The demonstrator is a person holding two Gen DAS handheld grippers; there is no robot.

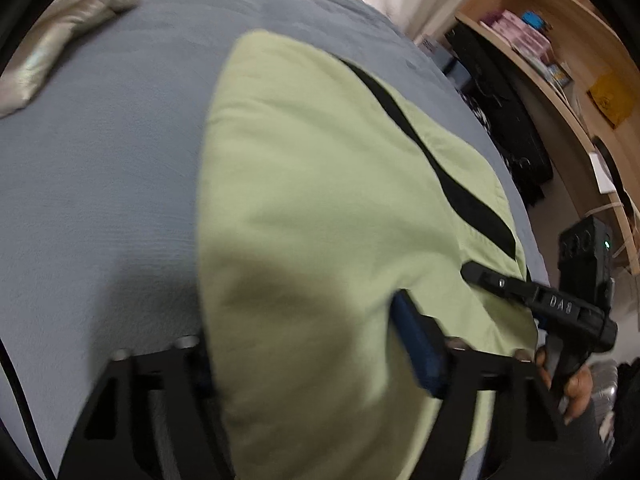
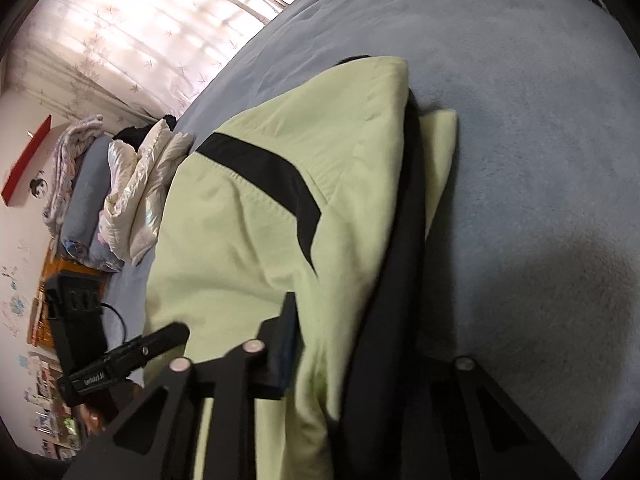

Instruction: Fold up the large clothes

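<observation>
A light green garment (image 1: pixel 320 168) with a black stripe (image 1: pixel 404 120) lies folded on the grey-blue bed (image 1: pixel 100 160). Its near edge bulges up between the fingers of my left gripper (image 1: pixel 308 352). The blue pad (image 1: pixel 416 344) presses its right side, and the other pad is hidden by cloth. In the right wrist view the garment (image 2: pixel 248 240) shows a dark lining (image 2: pixel 400 260) along its right edge. My right gripper (image 2: pixel 324 352) is shut on that edge, with its right finger hidden behind the lining. Each gripper also shows in the other view, the right gripper (image 1: pixel 520 292) and the left gripper (image 2: pixel 132 350), both at the garment's near edge.
A cream puffy jacket (image 1: pixel 60 32) lies at the bed's far corner (image 2: pixel 140 184), beside folded quilts (image 2: pixel 76 168). A wooden shelf (image 1: pixel 560 40) and a black bag (image 1: pixel 500 120) stand right of the bed. A bright curtain (image 2: pixel 140 20) hangs behind. A hand (image 1: pixel 576 392) holds the right gripper.
</observation>
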